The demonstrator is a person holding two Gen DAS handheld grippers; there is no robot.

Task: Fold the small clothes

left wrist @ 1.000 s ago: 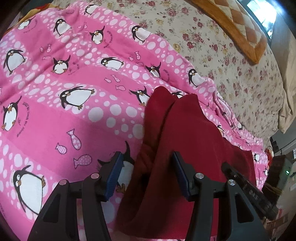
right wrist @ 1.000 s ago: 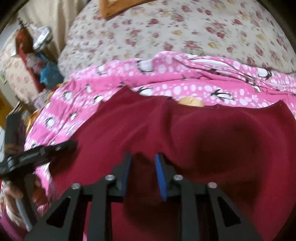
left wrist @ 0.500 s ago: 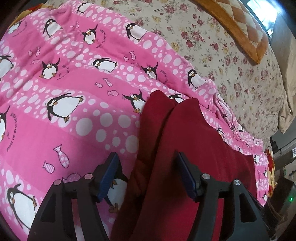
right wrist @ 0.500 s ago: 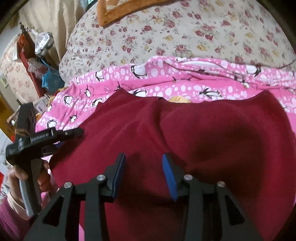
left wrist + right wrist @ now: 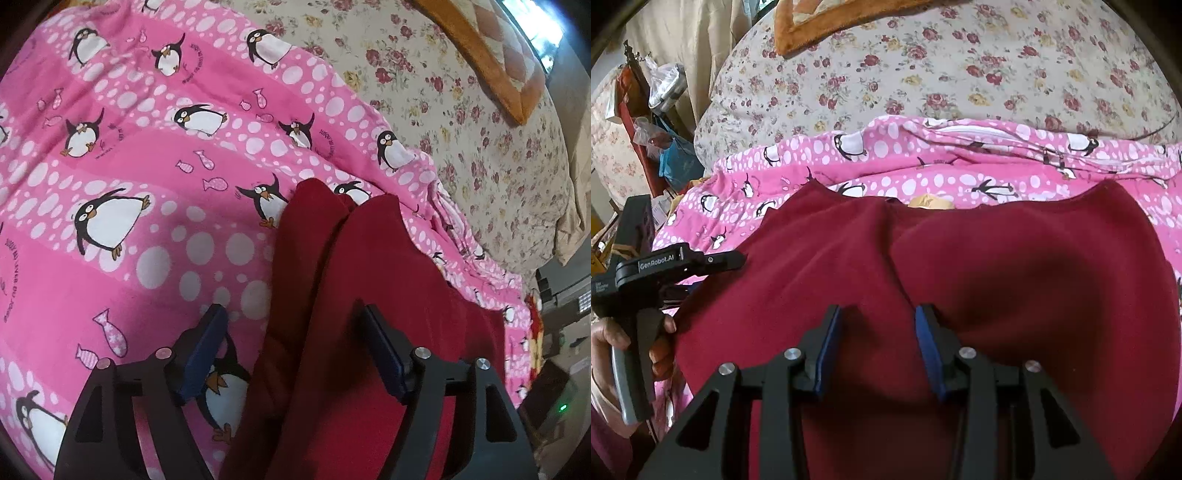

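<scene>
A dark red fleece garment [image 5: 1015,280] lies spread on a pink penguin-print blanket [image 5: 147,221]. In the left wrist view its folded left edge [image 5: 332,280] runs between the jaws of my left gripper [image 5: 295,314], which is open and straddles the edge above it. My right gripper [image 5: 879,310] is open over the middle of the garment, at a crease between two bulges. The left gripper's body [image 5: 665,264] and the hand holding it show at the garment's left side in the right wrist view.
A floral bedspread [image 5: 942,74] lies beyond the blanket, with an orange-edged pillow [image 5: 495,55] at the far end. Cluttered shelves and bags [image 5: 653,122] stand off the bed's left side. Dark furniture with a green light [image 5: 561,406] is at the right.
My right gripper has opened from nearly shut and let go of the red cloth. My left gripper has opened a little wider and shifted along the garment's edge.
</scene>
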